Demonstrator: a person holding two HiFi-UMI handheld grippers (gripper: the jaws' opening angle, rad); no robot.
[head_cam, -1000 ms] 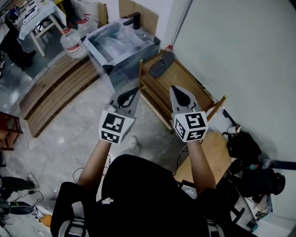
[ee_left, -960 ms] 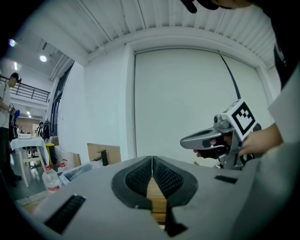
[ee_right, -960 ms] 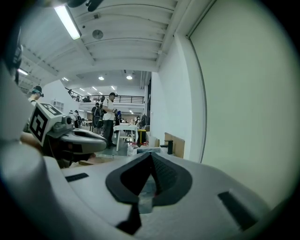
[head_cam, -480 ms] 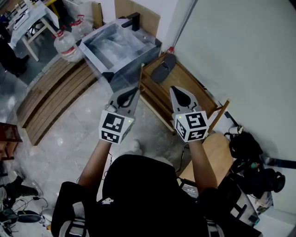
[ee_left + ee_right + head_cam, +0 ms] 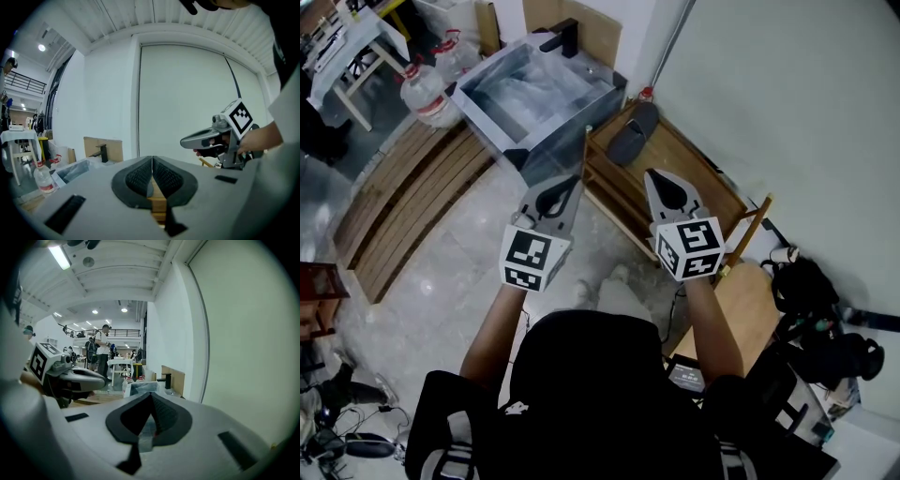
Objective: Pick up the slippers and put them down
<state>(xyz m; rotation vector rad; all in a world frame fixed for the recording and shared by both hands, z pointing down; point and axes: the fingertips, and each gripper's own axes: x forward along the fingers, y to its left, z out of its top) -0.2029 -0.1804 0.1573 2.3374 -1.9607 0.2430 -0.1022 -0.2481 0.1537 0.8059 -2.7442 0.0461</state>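
Grey slipper point(image 5: 630, 134) lies on the wooden rack point(image 5: 686, 169). Left claw point(image 5: 570, 182) and right claw point(image 5: 651, 176), both pinched together (empty), point toward it, side by side on outstretched arms.

Both arms stretch forward, side by side; left gripper point(image 5: 570, 186) and right gripper point(image 5: 656, 183) point ahead, tipped slightly down; both pairs of jaws pressed together.

This is a large open workshop or lab hall. A freestanding steel sink point(image 5: 606, 94) stands on the polished stone floor, with water jugs point(image 5: 422, 89) and slatted wooden pallets point(image 5: 403, 202) to its left. A wooden rack point(image 5: 675, 178) holding a slipper point(image 5: 630, 134) is just right of it. Loose cables point(image 5: 342, 441) lie well in front, and a mezzanine railing point(image 5: 117, 332) runs beyond it.
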